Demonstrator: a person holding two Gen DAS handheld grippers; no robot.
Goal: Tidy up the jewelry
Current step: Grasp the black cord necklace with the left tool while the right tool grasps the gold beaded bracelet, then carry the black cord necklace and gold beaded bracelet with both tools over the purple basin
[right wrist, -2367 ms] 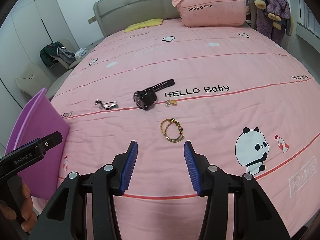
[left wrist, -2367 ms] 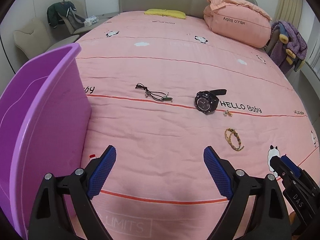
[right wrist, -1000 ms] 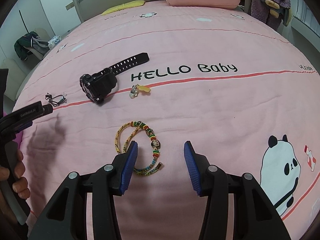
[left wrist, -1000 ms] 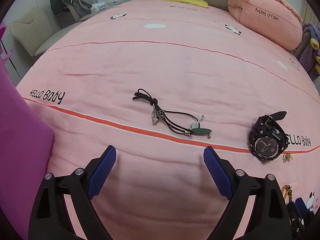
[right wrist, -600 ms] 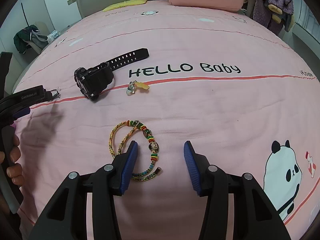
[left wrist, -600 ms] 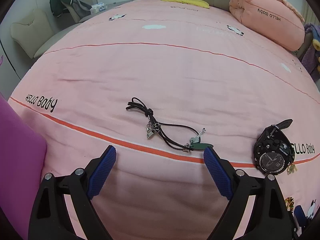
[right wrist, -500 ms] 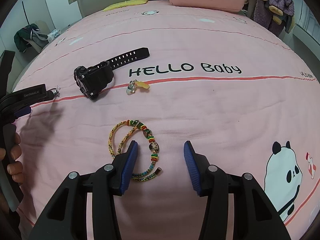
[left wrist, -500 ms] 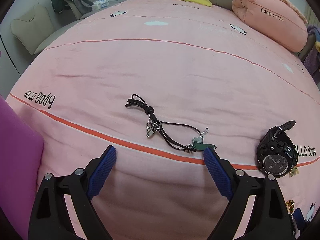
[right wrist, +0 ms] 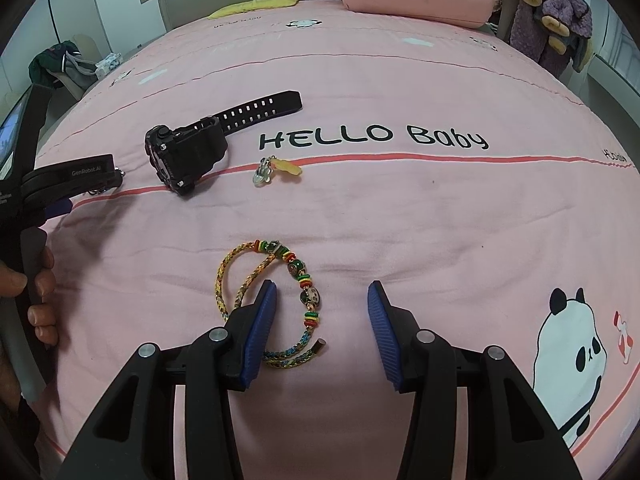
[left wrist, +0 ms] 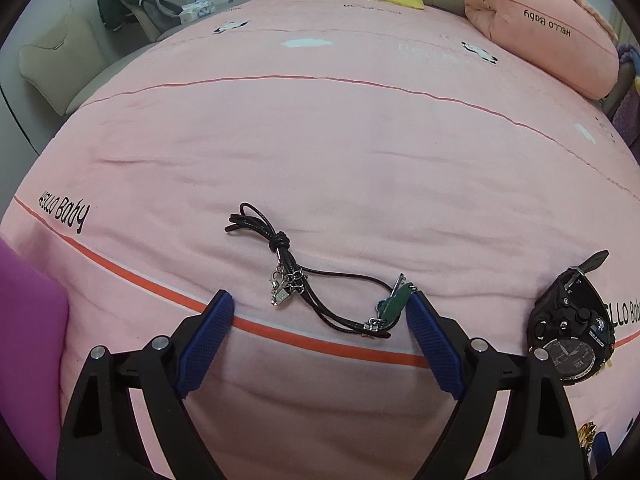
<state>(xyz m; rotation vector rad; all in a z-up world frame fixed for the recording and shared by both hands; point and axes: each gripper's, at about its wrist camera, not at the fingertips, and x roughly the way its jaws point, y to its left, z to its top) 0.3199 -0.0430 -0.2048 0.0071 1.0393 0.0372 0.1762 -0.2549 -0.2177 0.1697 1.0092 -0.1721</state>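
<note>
Black cord necklace (left wrist: 316,280) is laid on the bed (left wrist: 320,140), long axis running across between the spread jaws of the left gripper (left wrist: 320,312), just closing slightly, nothing pinched. Right gripper (right wrist: 322,308) is half-spread over the beaded bracelet (right wrist: 276,300).

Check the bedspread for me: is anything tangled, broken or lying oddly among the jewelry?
Nothing looks broken. The black cord necklace lies bunched and knotted rather than spread out, its green pendant right by one blue pad. The beaded bracelet lies unclasped, its ends apart. The black watch rests on its side.
</note>
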